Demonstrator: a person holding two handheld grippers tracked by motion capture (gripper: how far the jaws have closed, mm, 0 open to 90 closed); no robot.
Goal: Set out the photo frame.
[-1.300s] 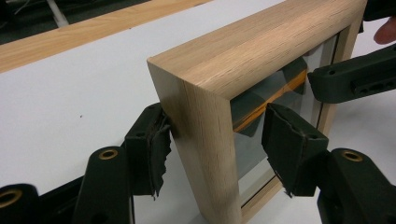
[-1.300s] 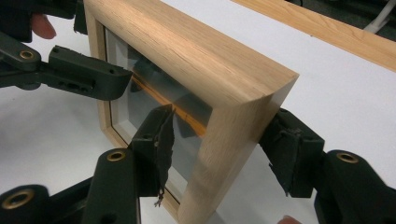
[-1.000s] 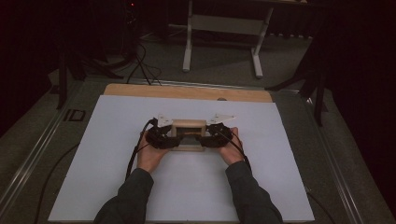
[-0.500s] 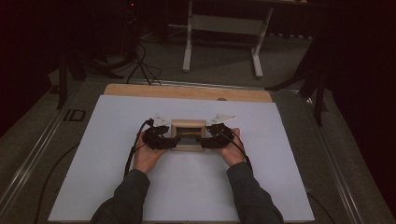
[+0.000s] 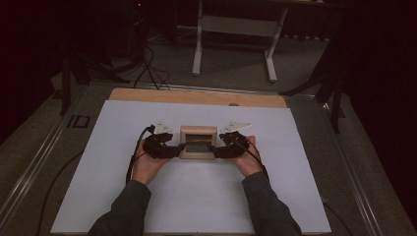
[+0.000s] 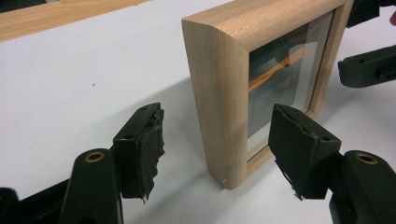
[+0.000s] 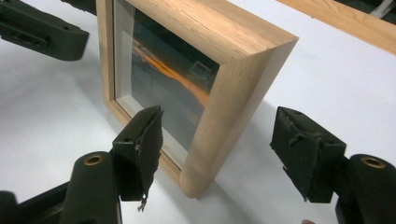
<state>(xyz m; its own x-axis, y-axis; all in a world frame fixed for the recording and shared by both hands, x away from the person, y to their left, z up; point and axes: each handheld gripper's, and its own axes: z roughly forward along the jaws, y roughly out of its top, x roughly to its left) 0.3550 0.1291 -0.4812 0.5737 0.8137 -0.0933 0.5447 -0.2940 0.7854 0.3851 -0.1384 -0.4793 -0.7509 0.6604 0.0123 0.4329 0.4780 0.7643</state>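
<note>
Compared with a second ago, both hands have slid apart a little and the right gripper point(image 5: 216, 149) has just been opening its jaws; they now stand wide around the frame's edge, pads off the wood. The left gripper point(image 5: 178, 149) is the same story, jaws spread either side of the other edge, nothing pinched. The wooden picture frame point(image 5: 198, 142) stands upright on its own (glass facing the person) near the middle of the white surface point(image 5: 295, 196), a bit toward the far edge. Risk from here: it's freestanding, so a pad point(image 7: 145, 144) clipping it on withdrawal could tip it flat.
</note>
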